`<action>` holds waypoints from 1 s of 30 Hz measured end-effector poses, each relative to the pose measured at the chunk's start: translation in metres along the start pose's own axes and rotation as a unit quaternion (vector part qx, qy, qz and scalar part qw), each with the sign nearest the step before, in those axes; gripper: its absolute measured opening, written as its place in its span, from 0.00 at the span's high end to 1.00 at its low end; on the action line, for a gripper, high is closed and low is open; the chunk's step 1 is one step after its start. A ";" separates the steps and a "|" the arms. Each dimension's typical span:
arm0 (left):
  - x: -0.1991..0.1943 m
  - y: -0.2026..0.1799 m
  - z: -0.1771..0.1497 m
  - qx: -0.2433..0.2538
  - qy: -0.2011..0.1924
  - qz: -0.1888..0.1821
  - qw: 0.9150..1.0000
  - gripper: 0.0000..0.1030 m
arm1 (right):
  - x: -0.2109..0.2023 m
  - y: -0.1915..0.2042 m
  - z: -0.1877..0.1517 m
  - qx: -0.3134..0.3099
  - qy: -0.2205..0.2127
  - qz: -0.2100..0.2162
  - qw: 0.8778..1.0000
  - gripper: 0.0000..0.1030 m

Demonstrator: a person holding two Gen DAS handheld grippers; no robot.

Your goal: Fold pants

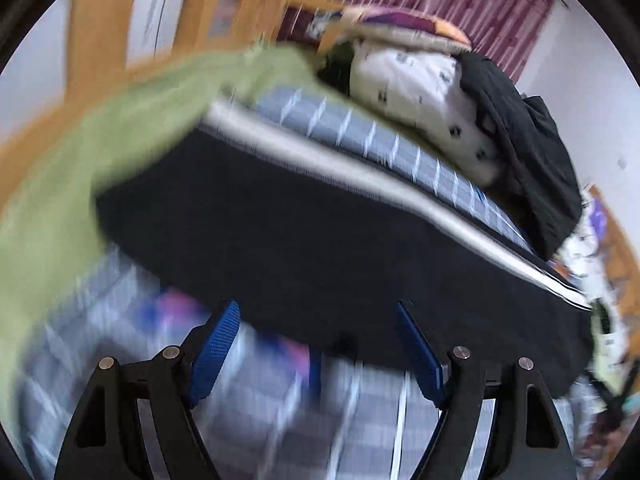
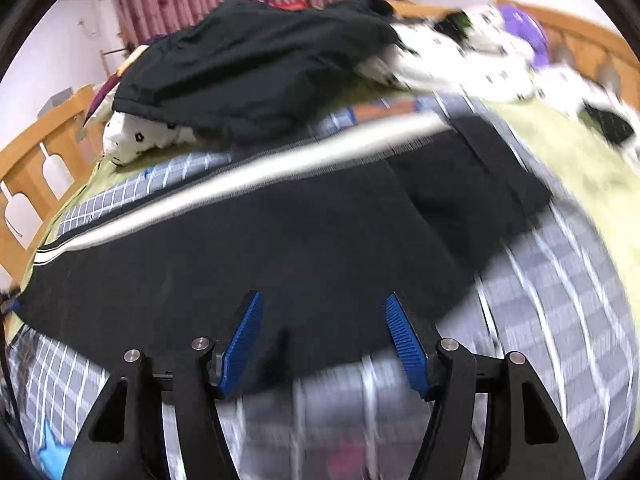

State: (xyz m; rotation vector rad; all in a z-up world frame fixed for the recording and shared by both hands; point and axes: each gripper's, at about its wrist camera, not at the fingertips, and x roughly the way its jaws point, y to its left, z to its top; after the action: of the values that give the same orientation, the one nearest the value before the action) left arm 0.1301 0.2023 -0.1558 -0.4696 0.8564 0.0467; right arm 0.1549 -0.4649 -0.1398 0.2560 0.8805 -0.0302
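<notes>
Both open grippers [image 1: 318, 308] [image 2: 323, 300] face unlabelled black pants [image 2: 280, 248].

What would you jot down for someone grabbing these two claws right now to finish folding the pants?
Left claw: open, empty, at the near edge of the black pants.
Right claw: open, empty, also at the near edge.
Pants: lying on the checked sheet, white side stripe along the far edge; one end seems already doubled over, though blur makes this uncertain.
Behind them: a dark jacket on patterned bedding.
Left: grip the near edge, finish folding.
</notes>
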 end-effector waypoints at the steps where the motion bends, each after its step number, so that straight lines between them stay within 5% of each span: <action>1: 0.002 0.010 -0.014 -0.017 0.018 -0.018 1.000 0.25 | -0.002 -0.008 -0.009 0.014 0.007 0.004 1.000 0.38; 4: 0.006 0.032 -0.030 -0.064 0.018 -0.059 0.996 0.25 | -0.001 -0.025 -0.027 0.050 0.021 0.011 0.998 0.38; 10: 0.024 0.052 -0.004 -0.145 0.000 -0.083 0.986 0.28 | 0.010 -0.027 -0.012 0.067 -0.001 0.022 0.998 0.38; 14: 0.044 0.055 0.013 -0.159 -0.016 -0.058 0.985 0.54 | 0.037 -0.029 0.018 0.088 -0.005 0.022 0.996 0.39; 17: 0.057 0.059 0.025 -0.173 -0.023 -0.049 0.983 0.61 | 0.062 -0.036 0.042 0.116 -0.008 0.014 0.993 0.46; 22: 0.070 0.052 0.045 -0.159 -0.009 -0.003 0.987 0.84 | 0.090 -0.046 0.073 0.151 -0.011 0.008 0.988 0.78; 26: 0.037 0.028 0.058 -0.082 -0.029 0.022 0.996 0.89 | 0.054 -0.035 0.096 0.118 -0.062 0.019 0.991 0.85; 30: -0.005 0.012 0.059 -0.046 -0.029 -0.005 0.999 0.89 | 0.002 -0.036 0.104 0.111 -0.092 0.054 0.988 0.86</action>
State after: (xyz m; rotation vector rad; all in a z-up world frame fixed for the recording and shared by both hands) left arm 0.1661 0.2383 -0.1237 -0.5561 0.7969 0.0904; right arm 0.2304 -0.5245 -0.0851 0.5008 0.6776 -0.0503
